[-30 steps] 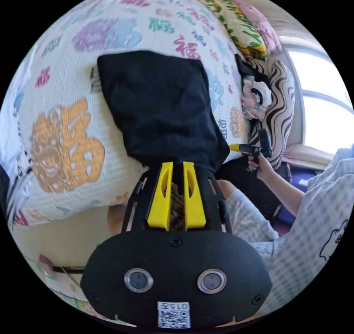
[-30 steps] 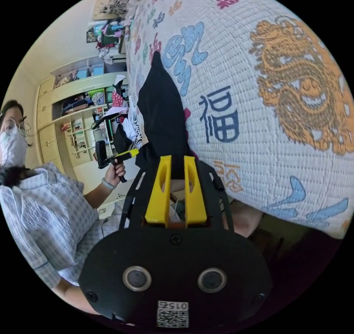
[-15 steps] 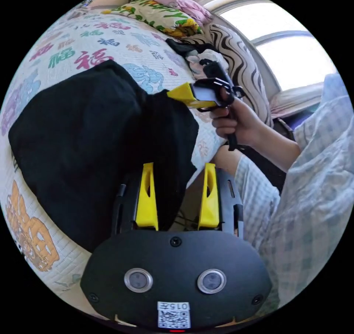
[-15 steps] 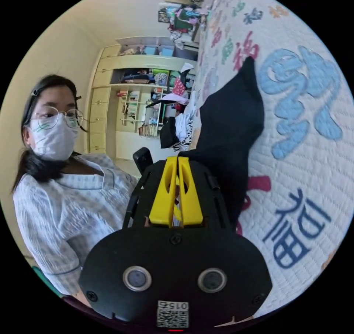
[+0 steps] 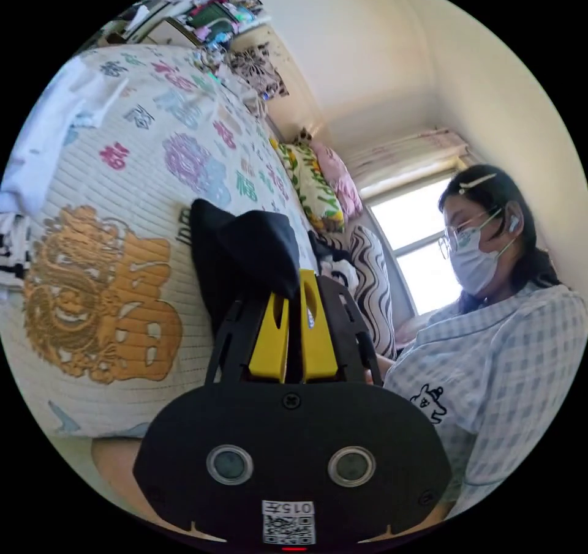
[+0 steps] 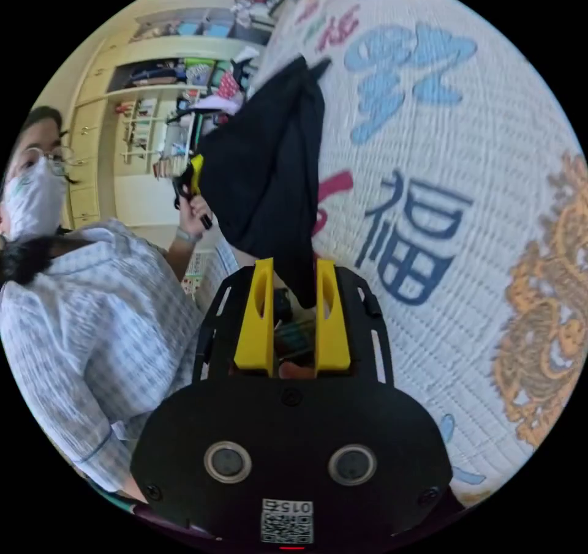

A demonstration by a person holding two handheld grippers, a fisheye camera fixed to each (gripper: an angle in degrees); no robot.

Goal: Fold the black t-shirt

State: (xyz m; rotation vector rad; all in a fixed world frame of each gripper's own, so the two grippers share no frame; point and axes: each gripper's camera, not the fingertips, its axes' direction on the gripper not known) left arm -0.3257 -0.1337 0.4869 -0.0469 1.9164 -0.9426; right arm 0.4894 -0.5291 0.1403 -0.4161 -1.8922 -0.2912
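Note:
The black t-shirt (image 5: 245, 254) lies bunched on a white quilted bedspread (image 5: 122, 168) printed with coloured characters and a gold dragon. In the left gripper view my left gripper (image 5: 294, 284) has its yellow jaws nearly together on a fold of the shirt, which drapes over their tips. In the right gripper view the shirt (image 6: 263, 162) hangs lifted beside the bedspread (image 6: 459, 119). Its lower corner dangles between the spread jaws of my right gripper (image 6: 294, 266), which is open. A hand holds the left gripper (image 6: 193, 177) at the shirt's far edge.
The person in a checked top (image 5: 490, 358) sits close by the bed. Floral pillows (image 5: 312, 187) and a striped cushion (image 5: 370, 272) lie near the window (image 5: 422, 260). White cloth (image 5: 55, 113) lies on the bed's far side. Cluttered shelves (image 6: 153, 119) line the wall.
My left gripper, open half a second ago, has shut on the shirt. My right gripper, shut then, has opened. Both cameras have swung and the shirt is lifted and bunched.

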